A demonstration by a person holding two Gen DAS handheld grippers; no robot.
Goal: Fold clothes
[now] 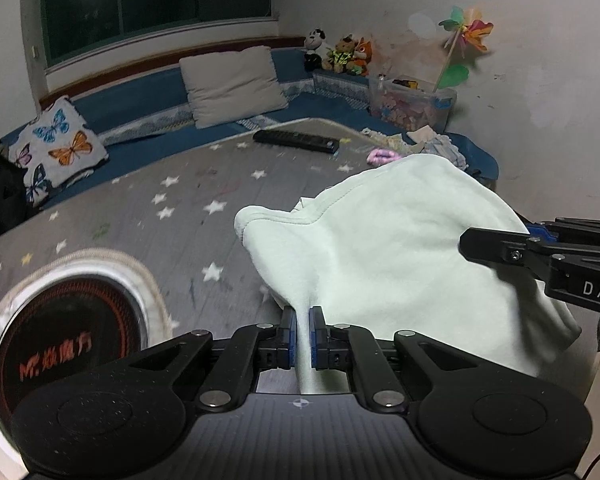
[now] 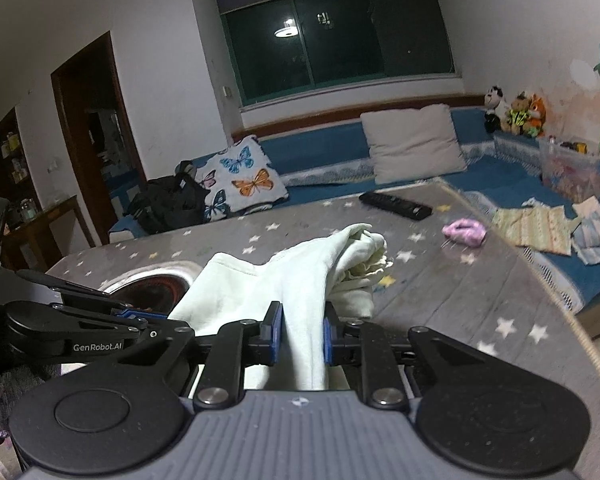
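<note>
the left gripper (image 1: 303, 332) is pinching a fold of the pale green garment (image 1: 380, 240) above the star-patterned mat (image 1: 180, 216); the right gripper (image 2: 302, 334) is clamping a thicker bunch. the loosely held far end is sagging, probably risking a crooked fold.

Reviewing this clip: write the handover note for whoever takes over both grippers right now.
Left gripper: shut on the pale green garment, pinching a fold at its near edge.
Right gripper: shut on the same garment, gripping a thicker bunch.
Garment is bunched and partly lifted over the grey star-patterned mat.
Done: both grasps secured.
Left: spread it flat, then fold; no neat fold shows yet.
</note>
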